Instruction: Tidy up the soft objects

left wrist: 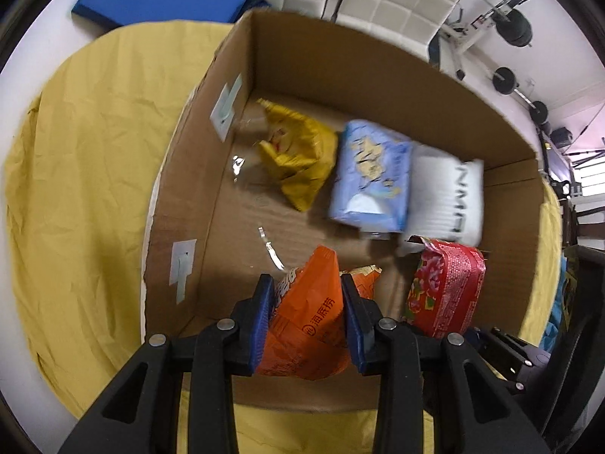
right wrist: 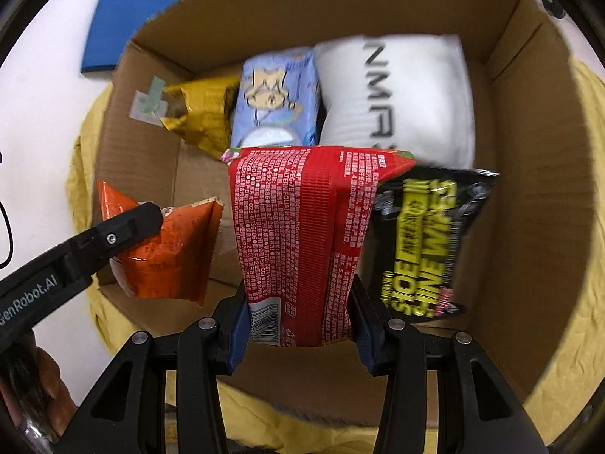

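An orange packet (left wrist: 306, 314) is pinched between the jaws of the left gripper (left wrist: 307, 316) over the cardboard box (left wrist: 378, 64), while a red packet (right wrist: 298, 242) is pinched by the right gripper (right wrist: 300, 319). Ahead of both jaws, a yellow bag (left wrist: 298, 151), blue pack (left wrist: 372, 178) and white pillow (left wrist: 446, 196) are already inside. Crushing or slipping could be caused by the squeeze on such soft wrappers.

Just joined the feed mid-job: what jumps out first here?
Two bright packets held over the open cardboard box: the left hand-held gripper clamps an orange snack bag, the right hand-held gripper a red packet. Already inside, along the far wall, lie a yellow bag, blue tissue pack and white pillow.
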The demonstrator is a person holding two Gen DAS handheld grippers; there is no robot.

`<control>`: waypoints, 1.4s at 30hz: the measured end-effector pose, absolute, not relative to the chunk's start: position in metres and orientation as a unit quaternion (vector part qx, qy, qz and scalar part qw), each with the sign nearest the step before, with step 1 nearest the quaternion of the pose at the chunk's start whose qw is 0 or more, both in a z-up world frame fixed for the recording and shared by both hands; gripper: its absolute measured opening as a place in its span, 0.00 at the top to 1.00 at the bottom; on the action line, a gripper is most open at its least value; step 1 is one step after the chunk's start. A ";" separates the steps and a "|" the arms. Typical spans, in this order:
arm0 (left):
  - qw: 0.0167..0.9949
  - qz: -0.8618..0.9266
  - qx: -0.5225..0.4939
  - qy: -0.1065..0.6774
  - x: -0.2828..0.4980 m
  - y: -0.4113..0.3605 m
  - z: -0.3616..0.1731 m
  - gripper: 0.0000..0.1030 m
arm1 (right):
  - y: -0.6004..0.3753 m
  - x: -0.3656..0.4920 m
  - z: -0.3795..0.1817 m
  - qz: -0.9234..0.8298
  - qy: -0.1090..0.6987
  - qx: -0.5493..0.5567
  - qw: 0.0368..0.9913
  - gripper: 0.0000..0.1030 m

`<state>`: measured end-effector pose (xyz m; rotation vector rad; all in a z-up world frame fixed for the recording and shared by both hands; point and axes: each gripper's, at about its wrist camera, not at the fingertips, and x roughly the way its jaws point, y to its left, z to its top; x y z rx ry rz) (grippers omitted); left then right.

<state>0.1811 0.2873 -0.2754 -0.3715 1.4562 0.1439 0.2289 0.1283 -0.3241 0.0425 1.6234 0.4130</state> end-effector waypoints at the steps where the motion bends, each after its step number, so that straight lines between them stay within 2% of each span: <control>1: 0.726 0.068 -0.166 0.664 0.181 0.289 -0.281 0.69 | 0.133 0.228 -0.330 0.182 0.723 0.015 0.666 0.53; 14: 0.715 0.082 -0.132 0.682 0.185 0.296 -0.312 0.69 | 0.164 0.221 -0.376 0.160 0.752 0.017 0.640 0.53; 23: 0.710 0.073 -0.124 0.689 0.188 0.293 -0.315 0.68 | 0.161 0.228 -0.401 0.140 0.752 0.012 0.644 0.51; 31: 0.702 0.069 -0.120 0.699 0.186 0.291 -0.320 0.66 | 0.156 0.223 -0.391 0.131 0.741 0.000 0.658 0.48; 33: 0.702 0.068 -0.117 0.699 0.183 0.289 -0.316 0.66 | 0.155 0.223 -0.386 0.128 0.737 -0.003 0.664 0.42; 36: 0.707 0.067 -0.113 0.694 0.181 0.286 -0.309 0.61 | 0.153 0.222 -0.376 0.122 0.726 -0.008 0.677 0.36; 40: 0.718 0.069 -0.110 0.683 0.178 0.283 -0.296 0.45 | 0.142 0.222 -0.364 0.113 0.713 -0.017 0.691 0.35; 41: 0.721 0.069 -0.110 0.681 0.177 0.282 -0.293 0.41 | 0.141 0.223 -0.362 0.110 0.711 -0.019 0.694 0.33; 42: 0.725 0.070 -0.108 0.676 0.177 0.281 -0.289 0.39 | 0.139 0.224 -0.357 0.105 0.708 -0.022 0.698 0.27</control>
